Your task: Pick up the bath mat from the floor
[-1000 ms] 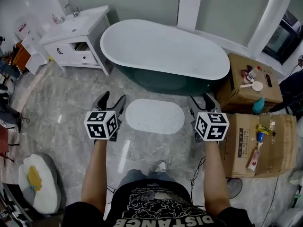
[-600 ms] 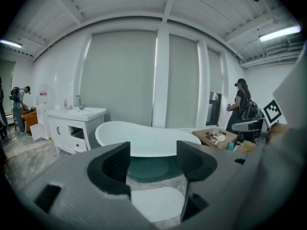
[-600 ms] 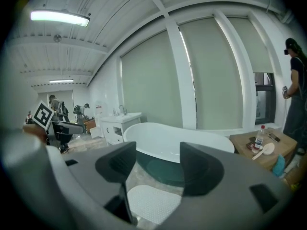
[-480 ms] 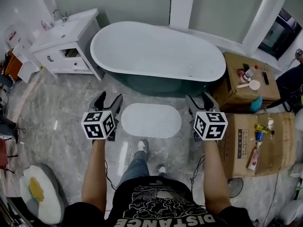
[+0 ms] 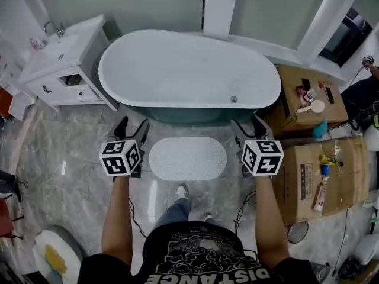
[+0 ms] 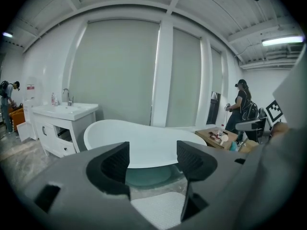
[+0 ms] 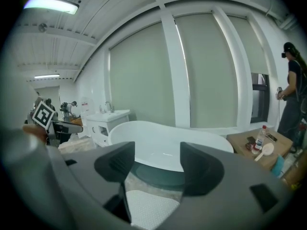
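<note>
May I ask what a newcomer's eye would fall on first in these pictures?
The large white bathtub fills the upper middle of the head view. On the floor before it lies the white oval bath mat, flanked by the left gripper and right gripper, jaws apart and empty, the right's just opened wider.

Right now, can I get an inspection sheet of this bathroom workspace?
Surface: grey marbled floor.
Job's things: white oval bath mat lying flat on the floor in front of the bathtub, untouched.
Clutter: cardboard boxes at right, with bottles and small items on top.
Grippers: left gripper open, empty, left of the mat; right gripper open, empty, jaws just opened further, right of the mat.
Cables: thin dark cable by the person's feet.
Surroundings: white vanity at left; another person in the background.
</note>
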Demonstrator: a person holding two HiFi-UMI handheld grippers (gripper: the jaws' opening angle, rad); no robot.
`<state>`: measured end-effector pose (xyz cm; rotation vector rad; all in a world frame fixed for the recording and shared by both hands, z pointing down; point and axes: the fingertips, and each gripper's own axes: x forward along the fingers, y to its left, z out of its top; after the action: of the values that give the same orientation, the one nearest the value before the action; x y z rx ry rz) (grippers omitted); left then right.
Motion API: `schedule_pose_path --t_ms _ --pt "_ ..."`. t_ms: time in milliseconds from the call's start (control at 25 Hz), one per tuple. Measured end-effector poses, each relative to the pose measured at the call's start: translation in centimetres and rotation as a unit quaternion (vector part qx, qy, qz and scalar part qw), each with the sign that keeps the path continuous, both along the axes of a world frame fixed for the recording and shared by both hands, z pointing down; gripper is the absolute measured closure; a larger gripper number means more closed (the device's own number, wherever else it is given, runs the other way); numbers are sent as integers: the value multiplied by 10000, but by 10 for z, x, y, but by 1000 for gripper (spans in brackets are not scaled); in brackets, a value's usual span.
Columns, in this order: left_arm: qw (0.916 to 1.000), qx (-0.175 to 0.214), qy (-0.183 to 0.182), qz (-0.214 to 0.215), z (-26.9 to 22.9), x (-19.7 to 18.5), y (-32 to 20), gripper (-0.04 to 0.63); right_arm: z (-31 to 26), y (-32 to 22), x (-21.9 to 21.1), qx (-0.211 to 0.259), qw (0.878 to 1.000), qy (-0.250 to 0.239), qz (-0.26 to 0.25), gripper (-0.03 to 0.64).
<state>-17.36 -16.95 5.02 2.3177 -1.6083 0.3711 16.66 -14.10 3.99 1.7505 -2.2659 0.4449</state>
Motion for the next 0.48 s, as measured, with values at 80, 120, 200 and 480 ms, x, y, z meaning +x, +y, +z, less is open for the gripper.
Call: schedule_pose_path --t_ms 80,120,200,480 --pt "10000 -73 3 45 8 -8 -16 285 8 -11 -7 -87 9999 40 50 322" --pt "9999 -120 8 78 13 -10 -23 285 12 -16 -10 -138 9999 48 81 321" --pt "9996 -236 29 144 26 -16 -34 284 22 -23 -15 -244 9996 61 132 316" --pt "9980 -583 24 240 69 -43 -60 278 62 -44 -27 -664 9976 72 192 314"
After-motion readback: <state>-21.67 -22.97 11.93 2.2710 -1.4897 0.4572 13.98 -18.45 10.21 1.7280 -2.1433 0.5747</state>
